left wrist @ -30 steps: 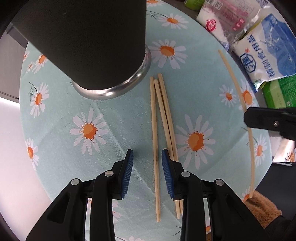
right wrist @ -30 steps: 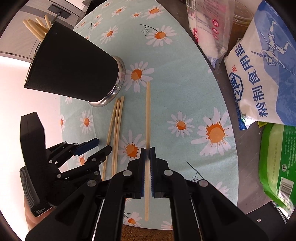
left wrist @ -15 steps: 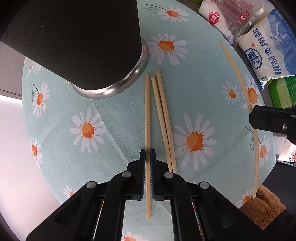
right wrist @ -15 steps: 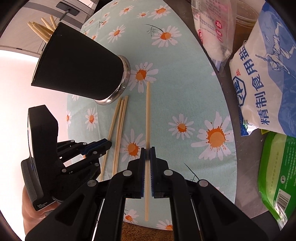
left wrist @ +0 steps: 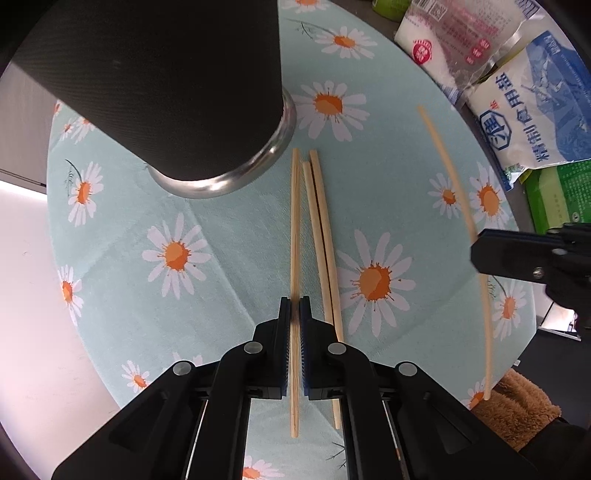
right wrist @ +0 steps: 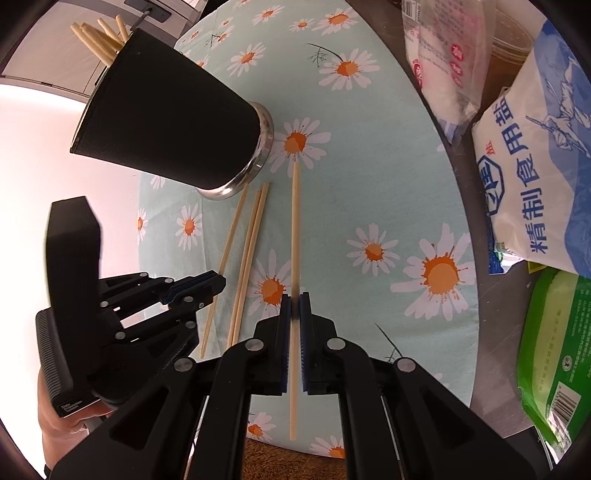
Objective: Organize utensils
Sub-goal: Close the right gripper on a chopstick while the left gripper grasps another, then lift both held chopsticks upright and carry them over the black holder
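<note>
**A:** Fingers on the left gripper are pinched onto one pale wooden chopstick; the right gripper is clamped on another.

**B:** Progress?

**A:** Partway, I'd guess. A few sticks stand in the black tapered holder with a steel base; two more lie on the daisy-print cloth beside it. Every loose stick's far end points toward the holder.

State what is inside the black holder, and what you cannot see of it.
In the right wrist view, several pale chopstick ends stick out of the black holder at its open top. Its dark wall covers their lower lengths, so the exact count and anything else inside cannot be told.
</note>
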A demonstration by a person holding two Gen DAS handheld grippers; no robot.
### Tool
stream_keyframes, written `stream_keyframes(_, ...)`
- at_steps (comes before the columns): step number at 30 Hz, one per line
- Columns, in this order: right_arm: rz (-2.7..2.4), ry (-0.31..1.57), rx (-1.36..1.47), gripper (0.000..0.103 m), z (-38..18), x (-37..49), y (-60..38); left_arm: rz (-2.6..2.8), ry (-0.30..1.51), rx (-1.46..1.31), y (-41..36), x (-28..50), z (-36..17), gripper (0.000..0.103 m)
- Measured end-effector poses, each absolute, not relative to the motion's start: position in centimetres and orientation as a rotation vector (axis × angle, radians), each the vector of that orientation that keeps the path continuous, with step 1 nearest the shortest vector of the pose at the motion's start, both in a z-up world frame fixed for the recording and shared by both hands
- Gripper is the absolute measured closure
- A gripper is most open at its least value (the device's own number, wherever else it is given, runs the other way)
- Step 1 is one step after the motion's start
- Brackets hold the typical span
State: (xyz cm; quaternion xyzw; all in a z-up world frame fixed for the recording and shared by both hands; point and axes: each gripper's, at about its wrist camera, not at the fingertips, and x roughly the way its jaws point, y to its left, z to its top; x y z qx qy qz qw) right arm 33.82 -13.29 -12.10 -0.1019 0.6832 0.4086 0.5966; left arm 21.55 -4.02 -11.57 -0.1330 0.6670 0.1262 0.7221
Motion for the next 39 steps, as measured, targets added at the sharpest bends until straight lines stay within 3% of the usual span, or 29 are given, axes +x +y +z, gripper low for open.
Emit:
stream_keyframes(14,0.99,1.548,-0.229,0.097,-10.7,32.1,-12.0,0.237,1.266,-0.34,-4.6,16.0,-5.5,0.099)
stream_keyframes(39,1.264,1.223,-0.124,0.097,0.4,31.4,-9.1,0.217,0.825,-0.523,0.6,11.1,4.1,0.099)
